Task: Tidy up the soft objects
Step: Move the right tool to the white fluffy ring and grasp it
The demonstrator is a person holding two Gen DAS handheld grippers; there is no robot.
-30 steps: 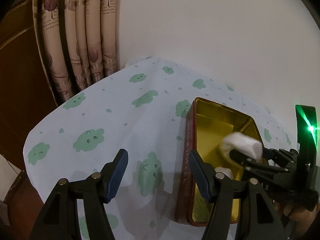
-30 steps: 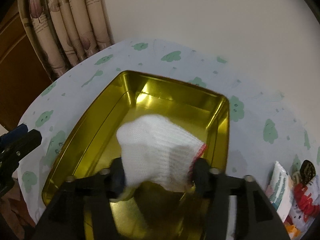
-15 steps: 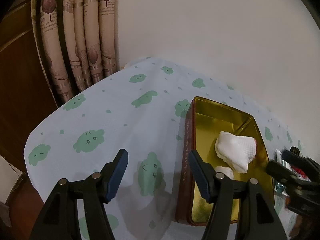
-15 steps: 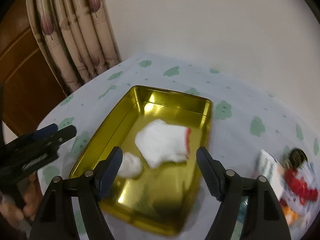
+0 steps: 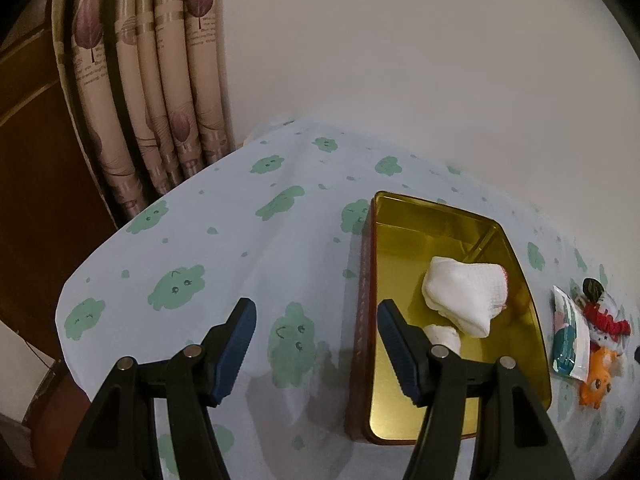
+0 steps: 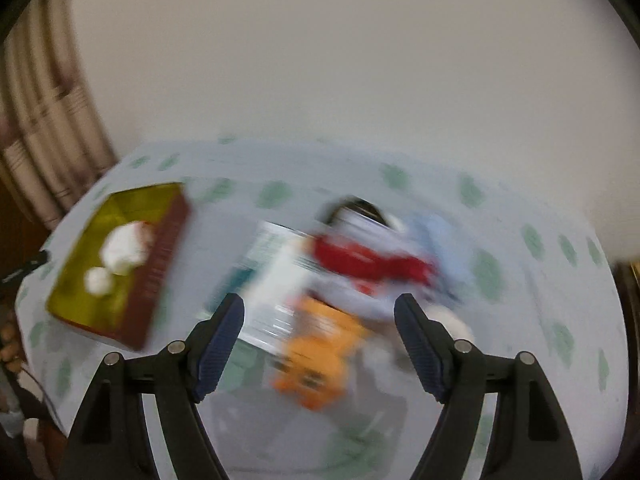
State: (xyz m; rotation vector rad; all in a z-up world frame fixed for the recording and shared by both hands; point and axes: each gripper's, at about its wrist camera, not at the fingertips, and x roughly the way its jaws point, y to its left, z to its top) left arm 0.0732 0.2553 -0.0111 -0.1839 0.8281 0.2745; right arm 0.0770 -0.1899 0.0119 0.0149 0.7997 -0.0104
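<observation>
A gold tin [image 5: 532,340] with red-brown sides stands on the cloud-print tablecloth. In it lie a folded white sock with a red edge [image 5: 464,294] and a smaller white bundle [image 5: 442,336]. My left gripper [image 5: 316,320] is open and empty, hovering left of the tin's near corner. My right gripper [image 6: 320,312] is open and empty above a blurred pile: an orange plush toy [image 6: 316,364], a red and white plush [image 6: 368,260] and a white-teal packet [image 6: 272,280]. The tin shows at the left of the right wrist view [image 6: 76,300].
The same pile lies right of the tin in the left wrist view: packet [image 5: 568,336], red plush [image 5: 604,316], orange plush [image 5: 600,376]. Curtains [image 5: 160,80] hang at the back left against a white wall. The tablecloth [image 5: 200,248] drops off at the left.
My right gripper let go of the white sock in the tin, drew back and swung right over the pile of toys. The left gripper has not moved.
</observation>
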